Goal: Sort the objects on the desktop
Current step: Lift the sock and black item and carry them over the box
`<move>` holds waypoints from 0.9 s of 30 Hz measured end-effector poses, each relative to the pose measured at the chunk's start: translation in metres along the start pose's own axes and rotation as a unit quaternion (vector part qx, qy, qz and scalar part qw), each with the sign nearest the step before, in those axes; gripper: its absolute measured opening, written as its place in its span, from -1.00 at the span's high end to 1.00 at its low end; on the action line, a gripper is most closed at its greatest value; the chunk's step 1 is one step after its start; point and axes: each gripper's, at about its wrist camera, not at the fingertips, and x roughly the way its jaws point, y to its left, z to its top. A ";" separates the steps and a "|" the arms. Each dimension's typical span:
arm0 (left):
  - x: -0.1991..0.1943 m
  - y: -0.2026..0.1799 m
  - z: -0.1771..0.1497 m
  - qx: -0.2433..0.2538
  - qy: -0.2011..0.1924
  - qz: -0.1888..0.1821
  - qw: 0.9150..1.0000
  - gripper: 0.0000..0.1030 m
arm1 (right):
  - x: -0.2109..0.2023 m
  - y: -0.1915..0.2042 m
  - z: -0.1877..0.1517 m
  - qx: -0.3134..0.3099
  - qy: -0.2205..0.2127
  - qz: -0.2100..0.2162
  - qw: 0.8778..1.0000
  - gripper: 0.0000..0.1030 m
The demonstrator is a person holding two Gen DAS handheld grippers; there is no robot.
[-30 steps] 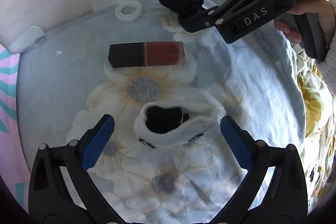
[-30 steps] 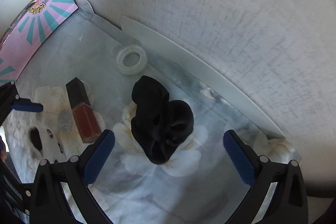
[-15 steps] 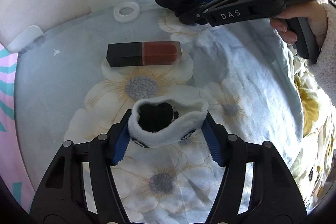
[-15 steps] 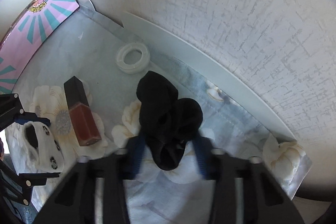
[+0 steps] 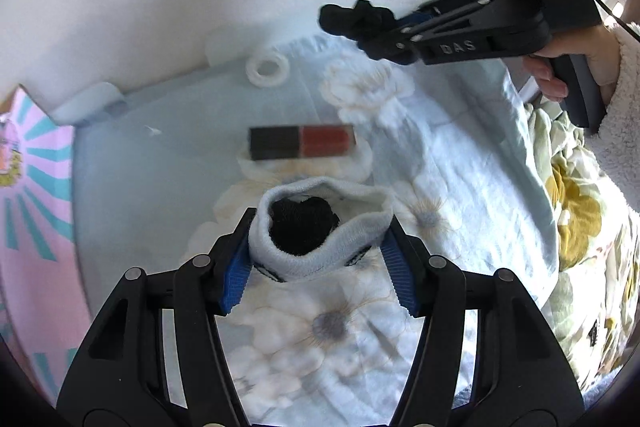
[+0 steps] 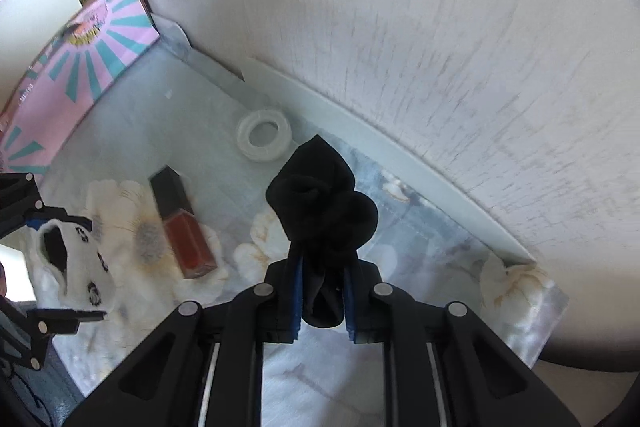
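Note:
My left gripper (image 5: 318,267) is shut on a white rolled sock (image 5: 320,251) with a dark opening, held just above the floral cloth (image 5: 460,187). The sock also shows in the right wrist view (image 6: 72,263). My right gripper (image 6: 322,301) is shut on a black sock bundle (image 6: 324,203) and holds it above the cloth; it also shows in the left wrist view (image 5: 356,19). A lip gloss bottle (image 5: 302,143) with a black cap and red body lies flat on the cloth between both grippers (image 6: 182,223).
A white ring (image 5: 267,69) lies near the back wall (image 6: 264,135). A pink and teal box (image 6: 76,67) stands along the left edge. A white wall (image 6: 440,27) bounds the back. Yellow-flowered bedding (image 5: 576,219) lies to the right.
Both grippers closed from open: the left on the white sock, the right on the black sock bundle. Both socks have been lifted off the cloth.

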 end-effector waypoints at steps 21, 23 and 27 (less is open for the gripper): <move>-0.140 0.138 -0.009 -0.110 -0.090 0.083 0.986 -0.09 | -0.103 0.085 0.099 -0.084 -0.069 0.004 0.994 0.71; -0.150 0.151 -0.015 -0.119 -0.093 0.095 0.984 -0.09 | -0.106 0.104 0.114 -0.102 -0.076 0.012 0.992 0.71; -0.169 0.180 -0.029 -0.149 -0.099 0.111 0.978 -0.09 | -0.102 0.145 0.143 -0.131 -0.084 0.033 0.987 0.71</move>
